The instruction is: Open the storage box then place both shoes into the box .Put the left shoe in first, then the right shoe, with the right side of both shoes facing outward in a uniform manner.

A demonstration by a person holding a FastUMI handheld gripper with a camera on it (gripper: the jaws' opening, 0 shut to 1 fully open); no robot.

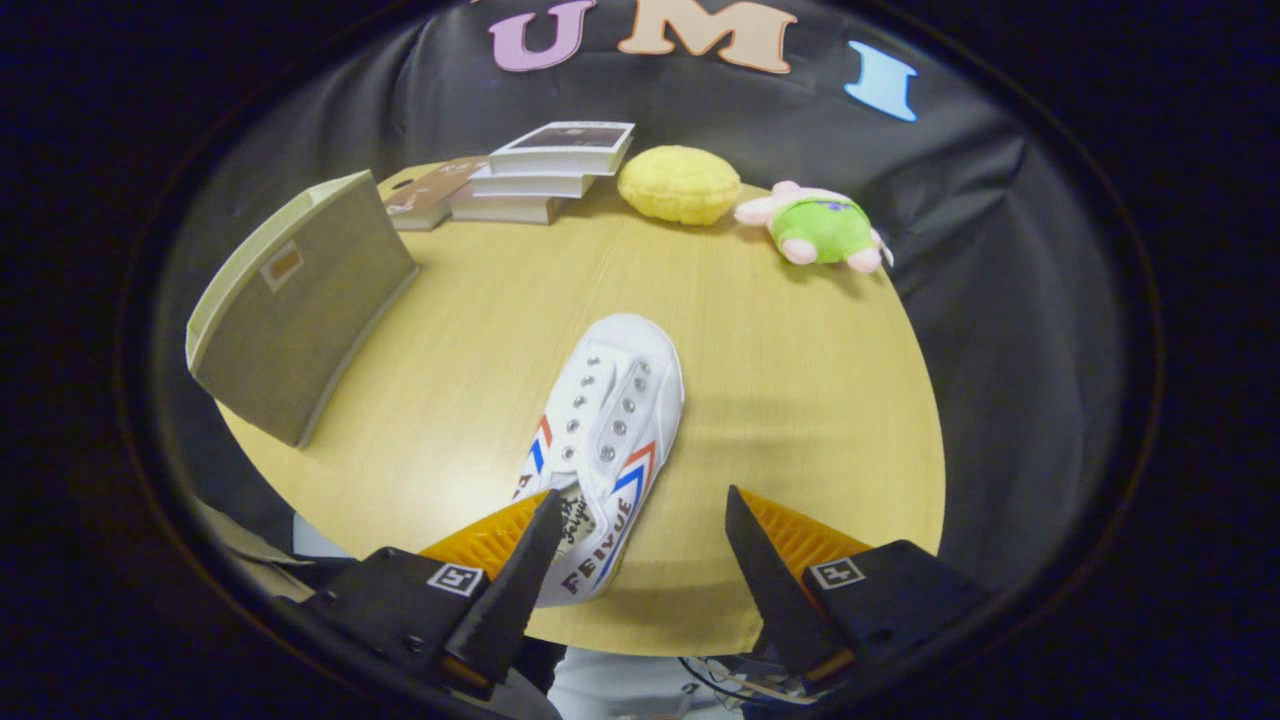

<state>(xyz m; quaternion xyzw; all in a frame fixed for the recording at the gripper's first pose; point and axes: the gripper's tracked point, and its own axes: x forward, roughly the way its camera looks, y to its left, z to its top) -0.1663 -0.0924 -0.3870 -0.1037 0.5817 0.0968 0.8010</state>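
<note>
A white canvas shoe (612,420) with red and blue stripes lies on the wooden table (780,400), toe pointing away from me. Its heel end reaches in between my fingers, close against the left finger (520,570) and well apart from the right one. My gripper (640,500) is open and hovers just above the near table edge. The beige fabric storage box (300,310) with a cream rim stands off to the left beyond the fingers, its flat side with a small tag facing the shoe. I cannot tell whether it is open.
Beyond the shoe at the far side of the table lie a stack of books (540,175), a yellow cushion-like lump (680,185) and a green and pink plush toy (822,228). The table edge curves round close on the right and near sides.
</note>
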